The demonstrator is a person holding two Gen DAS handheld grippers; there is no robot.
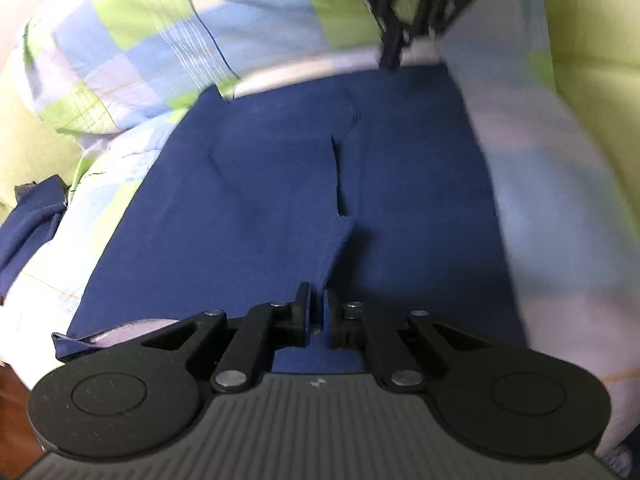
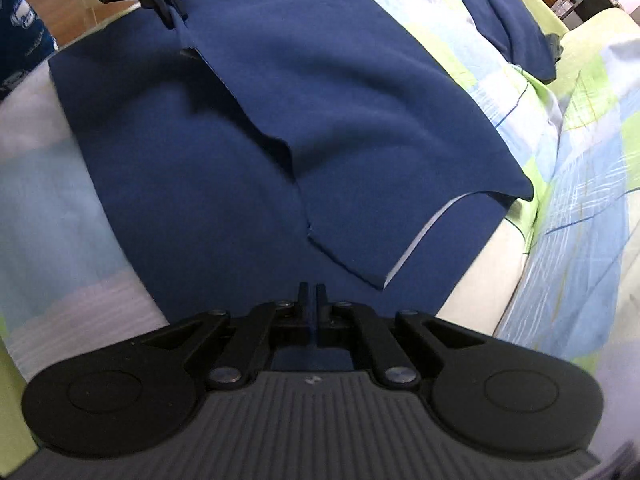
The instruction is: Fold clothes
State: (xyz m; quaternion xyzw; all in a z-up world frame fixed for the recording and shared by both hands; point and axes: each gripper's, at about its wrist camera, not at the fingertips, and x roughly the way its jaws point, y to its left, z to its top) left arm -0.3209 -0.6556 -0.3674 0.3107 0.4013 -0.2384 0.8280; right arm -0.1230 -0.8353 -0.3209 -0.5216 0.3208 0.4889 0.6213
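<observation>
Both grippers (image 1: 318, 308) (image 2: 312, 300) pinching navy garment (image 1: 280, 184) (opposite ends)

We see soft, even indoor light and faint shadows under the navy cloth (image 1: 280, 184) folds. Motion blur smears the bedspread (image 1: 552, 200); fisheye distortion bends and darkens the corners.

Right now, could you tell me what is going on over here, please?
A person is folding a navy garment spread on a checked bedspread. The left gripper and the right gripper are each shut on the cloth at opposite ends. One flap is already folded over the middle. Another navy piece lies further along the bed.
</observation>
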